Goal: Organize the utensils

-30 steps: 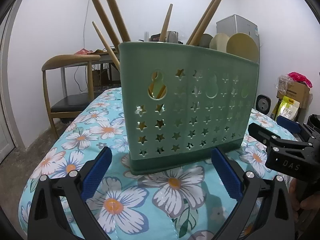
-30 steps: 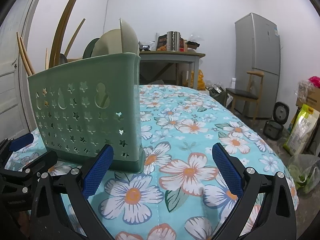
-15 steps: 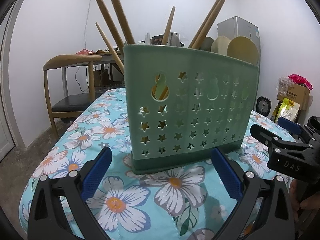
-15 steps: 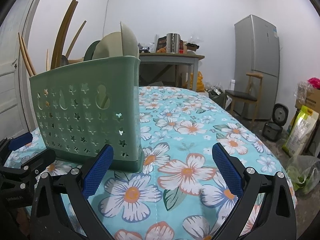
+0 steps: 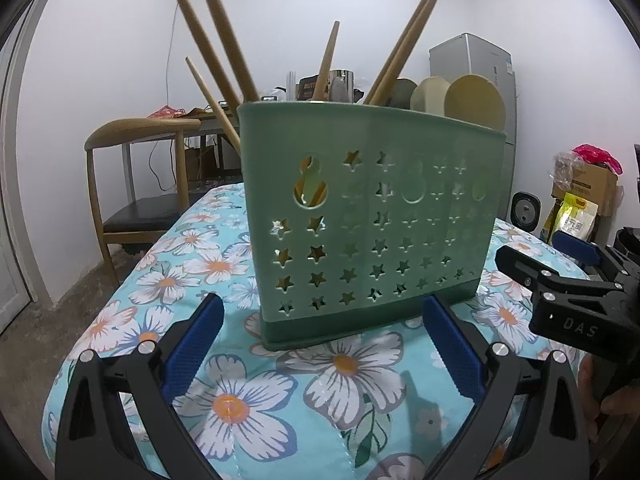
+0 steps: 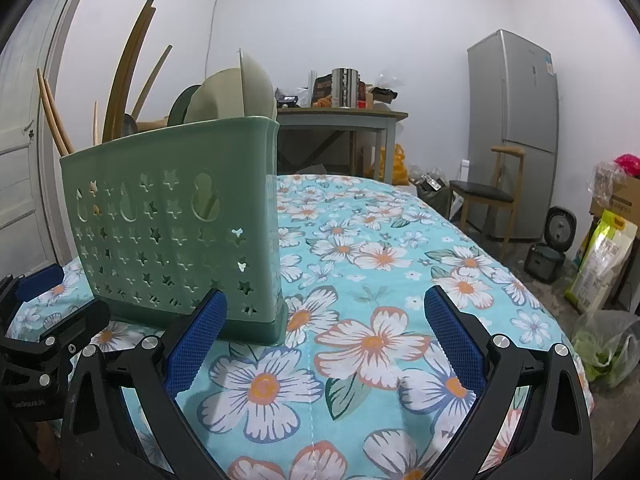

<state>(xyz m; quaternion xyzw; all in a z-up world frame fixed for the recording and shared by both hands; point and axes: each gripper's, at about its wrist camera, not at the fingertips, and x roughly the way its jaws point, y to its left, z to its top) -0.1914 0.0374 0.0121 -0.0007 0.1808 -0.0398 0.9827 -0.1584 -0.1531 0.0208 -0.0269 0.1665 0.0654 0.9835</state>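
Tongs on both sides are held spread and empty, the left tongs low before the green utensil caddy and the right tongs off its end. Compared with a second ago, the caddy is seen slightly farther off, so the sorting is judged complete. Wooden chopsticks and spoons are kept upright in the caddy on the flowered bench.

We are looking along the right tongs, which are gaping wide with nothing between the blue pads. The green utensil holder is standing upright on the floral counter, its corner just beyond our left pad. Wooden handles and spoon bowls are sticking up out of the holder. The left tongs are waiting just left of the holder's base.
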